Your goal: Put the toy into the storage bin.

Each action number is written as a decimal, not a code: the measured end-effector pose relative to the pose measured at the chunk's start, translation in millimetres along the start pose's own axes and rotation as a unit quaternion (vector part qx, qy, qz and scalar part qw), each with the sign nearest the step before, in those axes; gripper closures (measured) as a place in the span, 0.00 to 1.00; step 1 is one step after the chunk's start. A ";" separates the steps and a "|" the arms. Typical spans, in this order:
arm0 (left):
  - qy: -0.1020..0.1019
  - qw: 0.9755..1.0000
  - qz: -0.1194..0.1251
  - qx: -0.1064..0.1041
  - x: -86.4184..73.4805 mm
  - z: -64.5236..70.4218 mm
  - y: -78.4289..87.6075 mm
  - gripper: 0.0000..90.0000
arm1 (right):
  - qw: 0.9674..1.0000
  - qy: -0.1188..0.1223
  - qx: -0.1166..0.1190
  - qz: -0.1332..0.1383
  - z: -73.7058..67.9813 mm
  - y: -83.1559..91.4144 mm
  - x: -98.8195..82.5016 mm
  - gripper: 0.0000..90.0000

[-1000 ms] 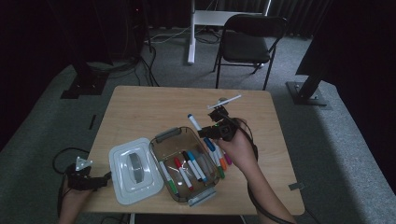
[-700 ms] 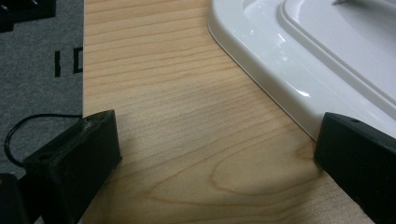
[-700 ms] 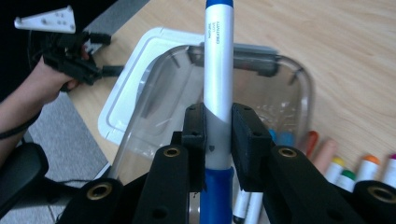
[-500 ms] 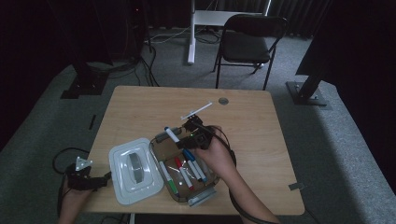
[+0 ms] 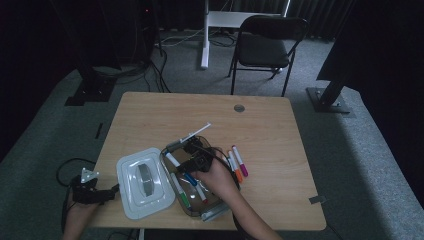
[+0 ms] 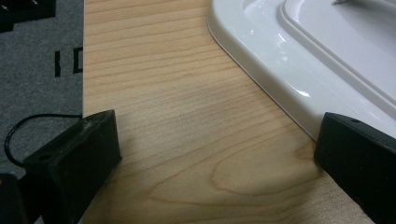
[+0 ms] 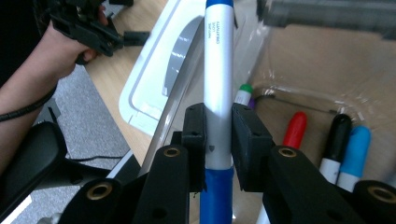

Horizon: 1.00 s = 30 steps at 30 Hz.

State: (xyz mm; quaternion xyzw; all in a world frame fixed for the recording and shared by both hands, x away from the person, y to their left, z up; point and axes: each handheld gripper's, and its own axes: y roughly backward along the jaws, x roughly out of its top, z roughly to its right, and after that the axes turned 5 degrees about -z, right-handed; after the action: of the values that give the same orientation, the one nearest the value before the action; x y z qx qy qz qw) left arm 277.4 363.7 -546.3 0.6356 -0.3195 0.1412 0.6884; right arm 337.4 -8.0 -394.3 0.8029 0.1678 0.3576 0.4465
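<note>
Left gripper (image 6: pixel 217 154): jaws wide apart, nothing btwn | wooden table (image 6: pixel 187 121) beneath | white lid (image 6: pixel 299 60) corner upper right, beside right jaw | grey carpet (image 6: pixel 37 56) left

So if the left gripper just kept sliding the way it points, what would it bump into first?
Probably the white lid. The left gripper has its jaws open over bare table, and the lid's rim already sits just by one jaw. How soon they would touch is hard to judge.
</note>
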 end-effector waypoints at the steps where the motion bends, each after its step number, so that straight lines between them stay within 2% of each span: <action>1: 0.000 1.000 0.000 0.000 0.0 0.0 0.0 0.01 | 1.000 -0.002 0.001 -0.003 0.0 -3.1 -0.7 0.85; 10: 0.000 1.000 0.001 0.000 0.0 0.0 -0.1 0.01 | 0.999 -0.016 0.010 -0.027 3.5 -23.8 -5.0 0.85; 16: 0.000 1.000 0.001 0.000 0.0 0.0 -0.1 0.01 | 0.998 -0.016 0.006 -0.052 5.7 -34.7 -4.7 0.85; 20: 0.000 1.000 0.001 0.000 -0.1 0.0 -0.1 0.01 | 0.997 -0.020 0.004 -0.074 7.6 -44.9 -3.6 0.85; 23: 0.000 1.000 0.001 0.000 -0.1 0.0 -0.1 0.01 | 0.996 -0.024 0.008 -0.080 8.2 -49.4 -3.1 0.85; 24: 0.000 1.000 0.001 0.000 -0.1 0.0 -0.1 0.01 | 0.996 -0.020 0.010 -0.092 8.0 -54.5 -2.8 0.85; 28: 0.002 1.000 0.001 0.000 -0.1 0.2 -0.2 0.01 | 0.994 -0.019 0.011 -0.105 8.6 -61.0 -2.4 0.85; 30: 0.001 1.000 0.001 0.000 -0.1 0.1 -0.1 0.01 | 0.993 -0.022 0.009 -0.119 10.0 -67.2 -1.5 0.85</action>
State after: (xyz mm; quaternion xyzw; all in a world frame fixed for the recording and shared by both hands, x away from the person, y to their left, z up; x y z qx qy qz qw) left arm 277.4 363.6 -546.4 0.6353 -0.3194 0.1422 0.6886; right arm 346.9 21.8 -454.6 0.7887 0.2557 0.2824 0.4825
